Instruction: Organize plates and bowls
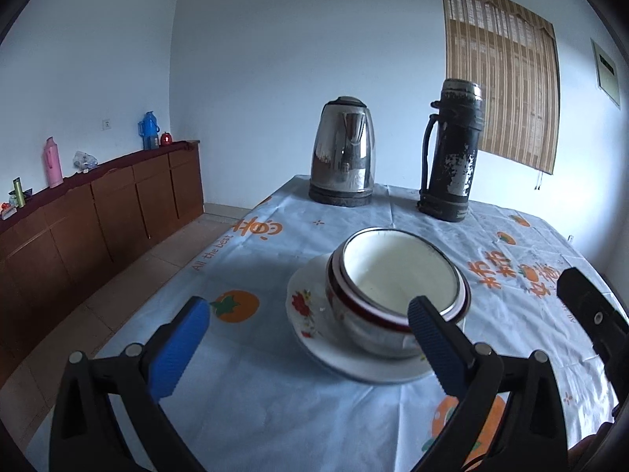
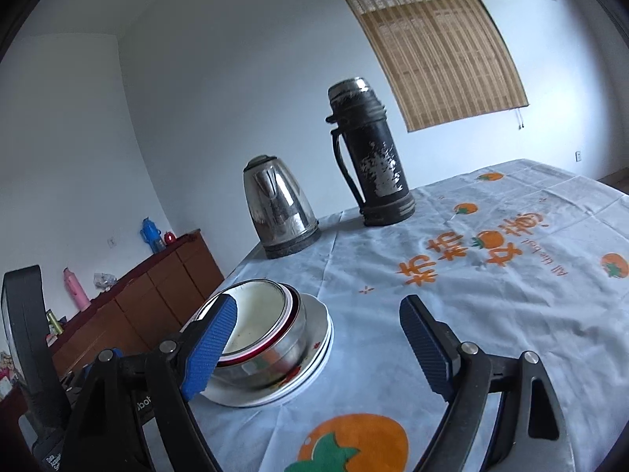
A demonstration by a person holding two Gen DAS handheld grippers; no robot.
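Nested bowls, metal-rimmed with a red band, sit on white flowered plates on the table. My left gripper is open and empty, just in front of the stack, its right finger overlapping the bowl's near rim. In the right wrist view the same bowls sit on the stacked plates at lower left. My right gripper is open and empty, to the right of the stack, its left finger in front of the bowl.
A steel kettle and a worn black thermos stand at the table's far side. The tablecloth is pale blue with orange prints. A wooden sideboard with flasks runs along the left wall. The other gripper's body shows at right.
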